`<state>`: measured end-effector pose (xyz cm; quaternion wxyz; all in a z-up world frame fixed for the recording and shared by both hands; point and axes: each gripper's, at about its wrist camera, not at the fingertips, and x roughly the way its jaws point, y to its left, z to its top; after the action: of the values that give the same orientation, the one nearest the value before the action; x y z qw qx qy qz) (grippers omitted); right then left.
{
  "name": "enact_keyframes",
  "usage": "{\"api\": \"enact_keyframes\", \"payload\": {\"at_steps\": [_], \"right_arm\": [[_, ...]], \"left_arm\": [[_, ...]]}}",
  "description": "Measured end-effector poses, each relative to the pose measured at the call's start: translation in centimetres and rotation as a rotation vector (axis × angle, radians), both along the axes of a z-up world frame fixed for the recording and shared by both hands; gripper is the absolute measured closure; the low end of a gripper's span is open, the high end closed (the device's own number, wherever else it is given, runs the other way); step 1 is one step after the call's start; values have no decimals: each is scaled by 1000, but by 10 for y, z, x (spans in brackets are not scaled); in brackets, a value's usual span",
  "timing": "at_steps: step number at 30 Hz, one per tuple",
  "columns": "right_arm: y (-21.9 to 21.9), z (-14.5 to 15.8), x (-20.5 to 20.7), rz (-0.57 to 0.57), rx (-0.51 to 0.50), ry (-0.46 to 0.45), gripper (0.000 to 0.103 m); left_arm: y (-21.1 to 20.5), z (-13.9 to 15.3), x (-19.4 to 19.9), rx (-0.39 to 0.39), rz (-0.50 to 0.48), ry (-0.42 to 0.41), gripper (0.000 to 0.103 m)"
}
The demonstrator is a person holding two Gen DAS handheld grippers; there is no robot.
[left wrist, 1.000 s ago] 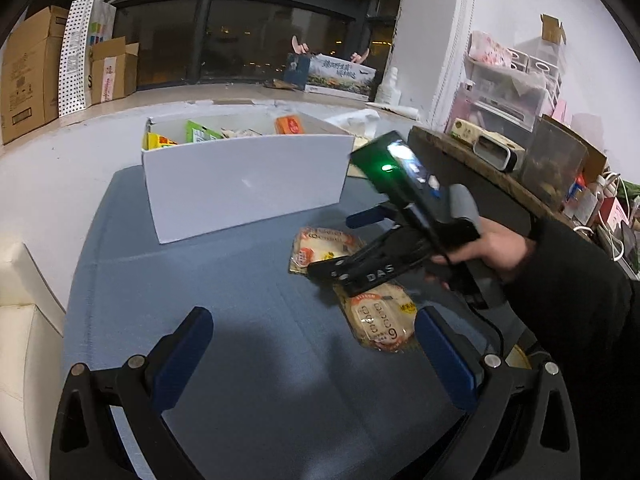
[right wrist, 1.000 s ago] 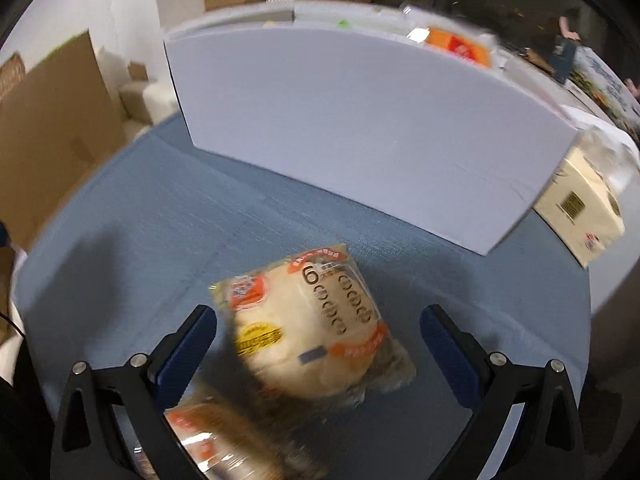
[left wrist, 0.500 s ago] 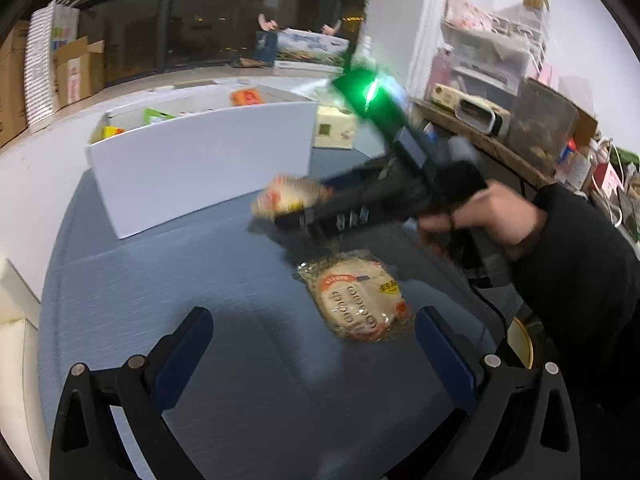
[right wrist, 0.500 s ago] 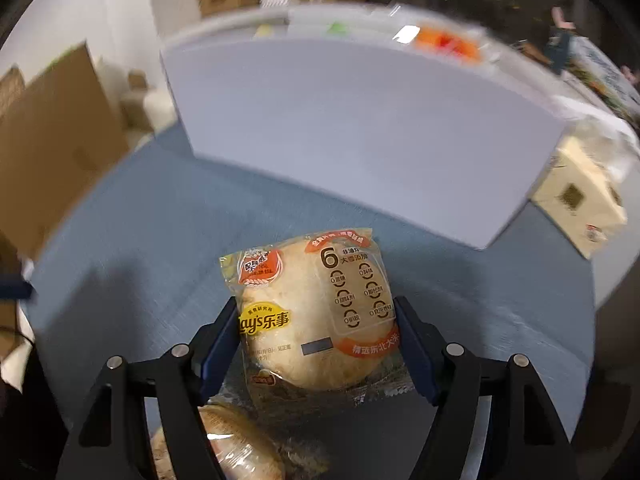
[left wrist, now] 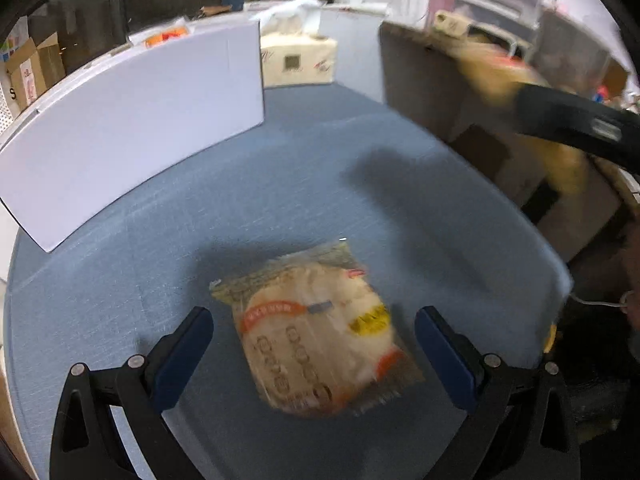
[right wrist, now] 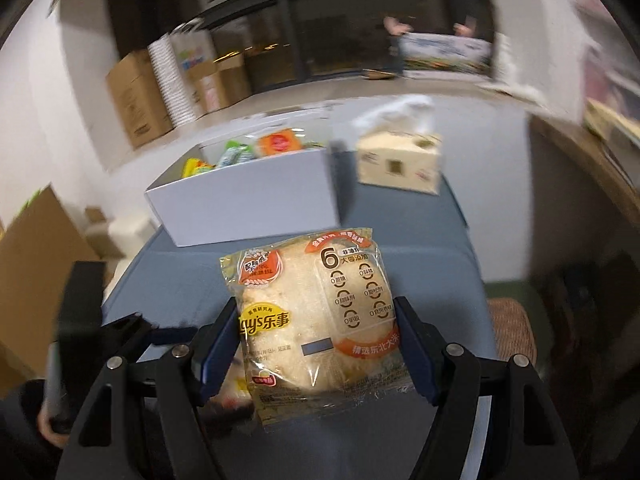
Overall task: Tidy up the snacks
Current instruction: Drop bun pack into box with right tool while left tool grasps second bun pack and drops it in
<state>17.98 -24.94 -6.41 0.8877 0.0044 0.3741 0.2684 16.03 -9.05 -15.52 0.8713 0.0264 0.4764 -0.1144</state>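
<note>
The right gripper (right wrist: 316, 344) is squeezing a rice cracker pack (right wrist: 316, 316) between its two blue fingers (right wrist: 218, 344). The pack sits in the lower middle of the right wrist view, lifted up off the blue table (right wrist: 432, 248). It has a big "6" and a yellow Lay's mark on it.

Above the pack, in the middle of that view, stands a white box (right wrist: 248, 200). Snack bags (right wrist: 276, 142) in orange, green and yellow peek out of its top. A tissue box (right wrist: 400, 160) sits just to the right of the white box.

In the left wrist view, the left gripper (left wrist: 316, 344) is spread wide and holds nothing. A second rice cracker pack (left wrist: 320, 336) lies flat on the blue table (left wrist: 280, 184), low in the middle of the frame, between the two blue fingers (left wrist: 182, 352) but not touching them. The white box (left wrist: 132, 120) fills the upper left. The tissue box (left wrist: 296, 60) is at the top middle. The right gripper (left wrist: 576, 120) shows as a dark blur at the upper right edge.
</note>
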Motion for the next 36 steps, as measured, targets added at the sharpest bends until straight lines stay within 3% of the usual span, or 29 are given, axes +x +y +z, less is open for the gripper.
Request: {"api": "enact_keyframes", "payload": {"at_steps": [4,6,10,15,22,26,30,36], "right_arm": [[-29,-10,-10,-53,55,33,25],[-36,-14,-11,-65,63,41,26],[-36,-19,-8,-56,80,56,25],[-21,-20,-12,-14,77,43,25],[19,-12,0,63,105,34,25],[59,11,26,123,126,-8,25],[101,36,63,168,136,-58,25],[162,55,133,210,127,-96,25]], "left_arm": [[-2,-4,7,15,-7,3,3],[-2,0,5,32,-1,-26,21],[24,11,2,-114,35,-21,24],[55,53,-20,-206,64,-140,24],[117,124,-27,-200,166,-335,24],[155,155,1,-168,219,-409,24],[201,169,42,-210,255,-431,24],[230,162,104,-225,266,-414,24]]}}
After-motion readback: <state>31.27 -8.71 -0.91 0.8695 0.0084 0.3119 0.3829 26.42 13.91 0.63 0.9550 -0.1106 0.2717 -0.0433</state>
